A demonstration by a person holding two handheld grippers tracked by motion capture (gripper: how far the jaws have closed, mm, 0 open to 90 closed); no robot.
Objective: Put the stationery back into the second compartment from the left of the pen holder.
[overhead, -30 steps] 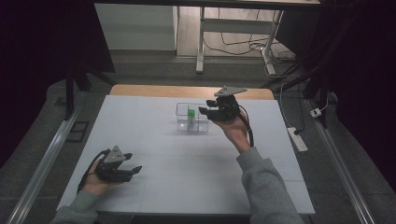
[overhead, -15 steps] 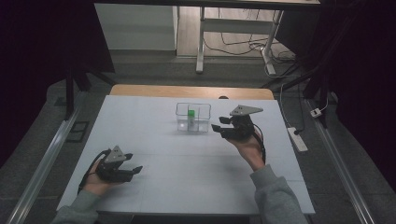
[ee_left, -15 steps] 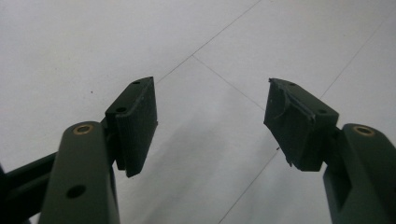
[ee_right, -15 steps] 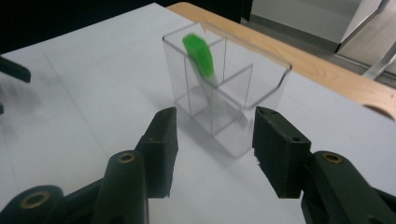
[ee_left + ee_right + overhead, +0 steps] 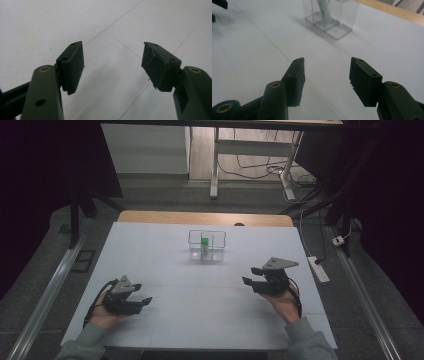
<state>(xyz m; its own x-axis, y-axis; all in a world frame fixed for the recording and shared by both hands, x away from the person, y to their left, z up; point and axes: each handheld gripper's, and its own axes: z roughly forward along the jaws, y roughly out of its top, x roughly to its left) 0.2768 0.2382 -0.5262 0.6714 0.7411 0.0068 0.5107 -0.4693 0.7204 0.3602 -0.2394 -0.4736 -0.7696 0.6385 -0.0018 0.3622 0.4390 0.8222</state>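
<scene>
Standing toward the far middle of the white bench (image 5: 165, 250), a clear plastic box (image 5: 207, 245) with an inner divider held an upright item with a green top (image 5: 204, 240); what that item was could not be determined. In the right gripper view the same box (image 5: 332, 17) appeared ahead of the jaws with a pale upright piece inside, its upper part cut off by the frame edge. A wooden edge (image 5: 205, 218) showed beyond the white surface on the far side.

The right tongs (image 5: 252, 276) were held in the person's right hand (image 5: 285, 302) at the near right of the bench, well apart from the box, jaws pointing left. In the right gripper view those tongs (image 5: 327, 72) stood wide open with nothing between them, above bare white surface. A grey three-cornered plate (image 5: 280, 264) sat on top.

The left tongs (image 5: 145, 301) were held in the left hand (image 5: 102, 315) at the near left of the bench, jaws pointing right, well apart from the box and from the other tongs. In the left gripper view the tongs (image 5: 112, 65) were wide open and empty, with thin seam lines (image 5: 120, 42) crossing the surface beneath.

A white power strip (image 5: 318, 269) lay on the floor to the right of the bench, and cables (image 5: 260, 172) lay beneath a table frame beyond it.
</scene>
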